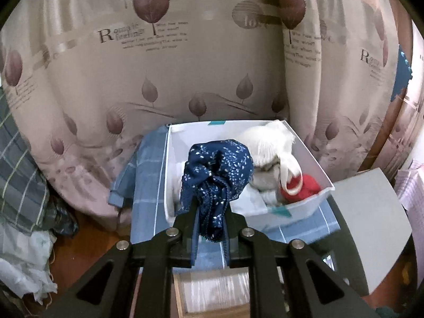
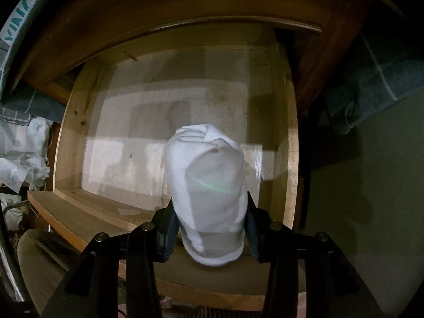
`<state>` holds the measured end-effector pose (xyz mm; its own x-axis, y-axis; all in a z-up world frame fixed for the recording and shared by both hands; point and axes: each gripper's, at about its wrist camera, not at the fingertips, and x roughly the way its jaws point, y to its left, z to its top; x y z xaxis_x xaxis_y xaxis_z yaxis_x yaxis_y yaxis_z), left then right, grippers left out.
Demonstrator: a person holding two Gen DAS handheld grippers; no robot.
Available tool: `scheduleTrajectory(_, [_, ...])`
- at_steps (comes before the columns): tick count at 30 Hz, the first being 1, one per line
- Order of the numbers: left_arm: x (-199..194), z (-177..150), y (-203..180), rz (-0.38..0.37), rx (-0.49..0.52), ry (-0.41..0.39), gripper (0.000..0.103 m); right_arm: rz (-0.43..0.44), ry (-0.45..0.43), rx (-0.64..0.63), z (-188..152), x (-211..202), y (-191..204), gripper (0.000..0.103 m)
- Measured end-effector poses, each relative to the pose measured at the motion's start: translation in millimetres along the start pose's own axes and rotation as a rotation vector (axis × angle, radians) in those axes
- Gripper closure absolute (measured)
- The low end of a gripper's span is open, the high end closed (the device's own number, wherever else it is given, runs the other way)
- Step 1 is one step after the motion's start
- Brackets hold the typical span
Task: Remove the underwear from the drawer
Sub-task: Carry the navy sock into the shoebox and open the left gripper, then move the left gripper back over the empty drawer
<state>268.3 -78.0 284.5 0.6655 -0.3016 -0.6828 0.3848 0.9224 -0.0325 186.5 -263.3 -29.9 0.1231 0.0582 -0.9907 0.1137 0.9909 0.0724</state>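
My left gripper [image 1: 210, 217] is shut on navy underwear with white specks [image 1: 217, 169], held up in front of a white box [image 1: 312, 156]. The box holds white garments [image 1: 267, 145] and a red one [image 1: 304, 185]. My right gripper [image 2: 209, 228] is shut on white underwear with a grey band [image 2: 209, 185], held over the open wooden drawer [image 2: 290, 137]. The drawer's paper-lined bottom [image 2: 127, 159] shows no other clothes.
The white box sits on a blue checked cloth [image 1: 148, 185] before a leaf-patterned curtain [image 1: 185, 66]. A grey panel [image 1: 371, 212] lies to the right. Crumpled white fabric [image 2: 23, 156] lies left of the drawer, a dark plaid cloth [image 2: 371, 92] to its right.
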Motion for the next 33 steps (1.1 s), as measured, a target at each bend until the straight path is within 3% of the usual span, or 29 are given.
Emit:
scheduleTrajectory(7, [60.8, 15.7, -9.5, 0.004, -0.023, 0.056, 0.089, 0.005, -0.001, 0.002, 0.5, -0.4, -0.3, 0.062])
scheduleTrajectory(19, [144.6, -8.9, -8.2, 0.026, -0.03, 0.202, 0.089, 0.029, 0.004, 0.002, -0.5, -0.6, -0.7, 0.062])
scheduleTrajectory(30, [144.3, -14.5, -9.1, 0.081, -0.061, 0.18, 0.075, 0.029, 0.005, 0.002, 0.7, 0.3, -1.3, 0.062])
scheduleTrajectory(33, [136.1, -12.6, -10.6, 0.081, -0.057, 0.158, 0.06, 0.026, 0.006, 0.001, 0.3, 0.3, -0.3, 0.062])
